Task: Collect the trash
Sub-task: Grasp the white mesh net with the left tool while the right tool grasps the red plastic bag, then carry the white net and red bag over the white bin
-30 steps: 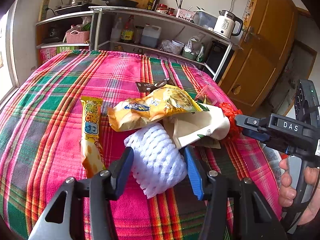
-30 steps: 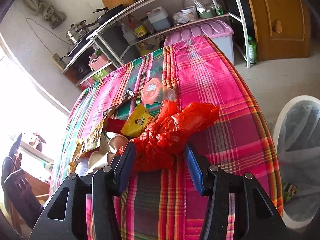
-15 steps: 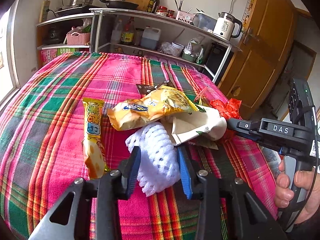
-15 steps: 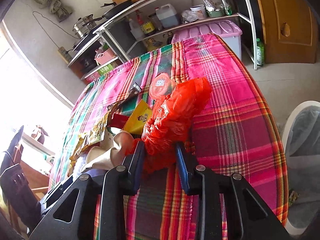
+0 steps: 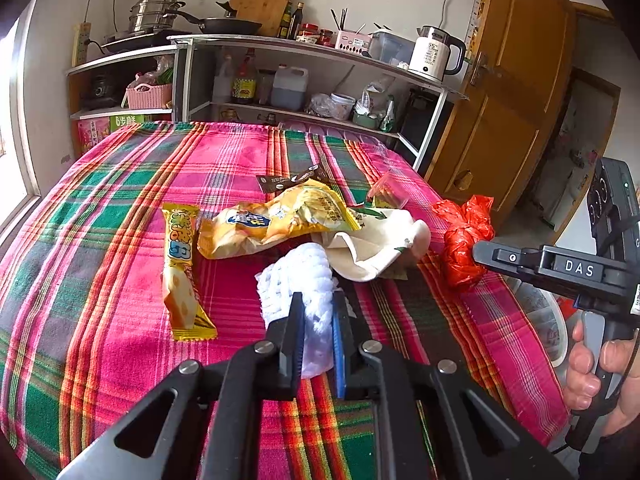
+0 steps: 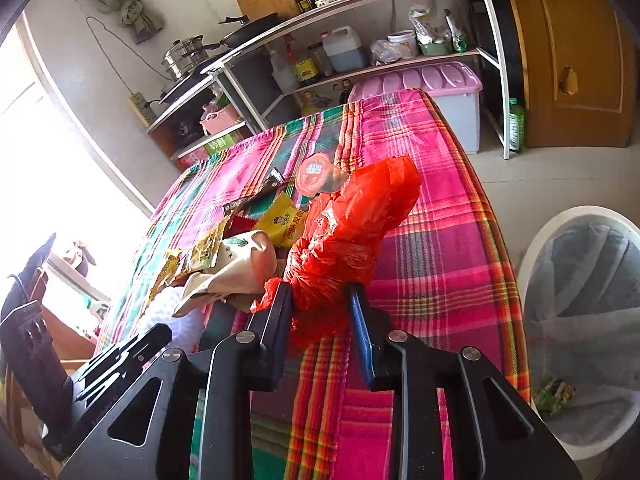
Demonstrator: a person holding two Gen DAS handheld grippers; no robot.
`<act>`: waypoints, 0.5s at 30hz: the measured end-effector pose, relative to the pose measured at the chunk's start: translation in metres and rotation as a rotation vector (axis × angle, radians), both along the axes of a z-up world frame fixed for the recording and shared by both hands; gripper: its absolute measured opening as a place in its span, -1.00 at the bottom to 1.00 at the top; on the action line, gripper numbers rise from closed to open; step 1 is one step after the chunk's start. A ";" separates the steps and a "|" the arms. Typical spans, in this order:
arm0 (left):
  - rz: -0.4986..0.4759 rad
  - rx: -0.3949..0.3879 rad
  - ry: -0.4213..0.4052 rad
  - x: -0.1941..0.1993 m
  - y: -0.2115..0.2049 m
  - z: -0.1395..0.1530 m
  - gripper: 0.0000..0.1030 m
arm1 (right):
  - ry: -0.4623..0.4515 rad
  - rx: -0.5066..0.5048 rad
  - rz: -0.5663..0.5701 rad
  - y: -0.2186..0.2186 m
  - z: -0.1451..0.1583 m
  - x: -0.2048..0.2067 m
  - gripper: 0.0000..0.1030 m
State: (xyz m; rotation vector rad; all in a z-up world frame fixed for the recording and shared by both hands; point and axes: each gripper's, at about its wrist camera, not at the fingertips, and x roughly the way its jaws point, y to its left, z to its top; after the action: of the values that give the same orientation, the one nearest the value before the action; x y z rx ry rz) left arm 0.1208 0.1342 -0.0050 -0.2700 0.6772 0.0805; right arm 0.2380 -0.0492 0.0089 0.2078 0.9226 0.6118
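Left tool closed on foam net, bin only rightward

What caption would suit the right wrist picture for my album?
Right claw clamps a crumpled red plastic bag on the plaid tablecloth, a lined bin waiting beside.

Our left gripper has just closed on the white foam net sleeve, now squeezed narrow between its pads. Our right gripper has closed further on the red plastic bag, which has bunched up taller, its far end lifted off the plaid tablecloth.
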 end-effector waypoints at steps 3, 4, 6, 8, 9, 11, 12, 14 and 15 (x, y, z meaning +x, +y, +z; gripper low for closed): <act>-0.002 0.000 -0.012 -0.006 -0.005 0.006 -0.76 | -0.013 0.006 -0.002 -0.011 0.004 -0.009 -0.44; -0.004 0.001 -0.016 -0.008 -0.007 0.009 -0.76 | -0.014 0.007 -0.004 -0.014 0.004 -0.011 -0.44; -0.009 0.003 -0.025 -0.012 -0.012 0.013 -0.76 | -0.020 0.004 -0.013 -0.023 0.005 -0.017 -0.44; -0.016 0.004 -0.034 -0.015 -0.017 0.018 -0.76 | -0.032 -0.005 -0.022 -0.031 0.005 -0.023 -0.44; -0.021 0.006 -0.039 -0.016 -0.020 0.021 -0.76 | -0.040 -0.010 -0.027 -0.036 0.007 -0.027 -0.44; -0.033 0.009 -0.047 -0.019 -0.028 0.026 -0.76 | -0.058 -0.020 -0.040 -0.045 0.010 -0.035 -0.44; -0.039 0.012 -0.050 -0.019 -0.032 0.028 -0.76 | -0.067 -0.025 -0.048 -0.051 0.012 -0.039 -0.44; -0.058 0.013 -0.053 -0.019 -0.041 0.031 -0.76 | -0.081 -0.036 -0.063 -0.061 0.015 -0.045 -0.44; -0.069 0.013 -0.054 -0.018 -0.047 0.032 -0.76 | -0.090 -0.044 -0.071 -0.066 0.016 -0.049 -0.44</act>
State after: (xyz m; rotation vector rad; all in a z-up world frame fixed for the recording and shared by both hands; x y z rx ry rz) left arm 0.1027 0.0876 0.0270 -0.2355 0.6320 0.0116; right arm 0.1887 -0.1154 0.0248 0.1720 0.8379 0.5305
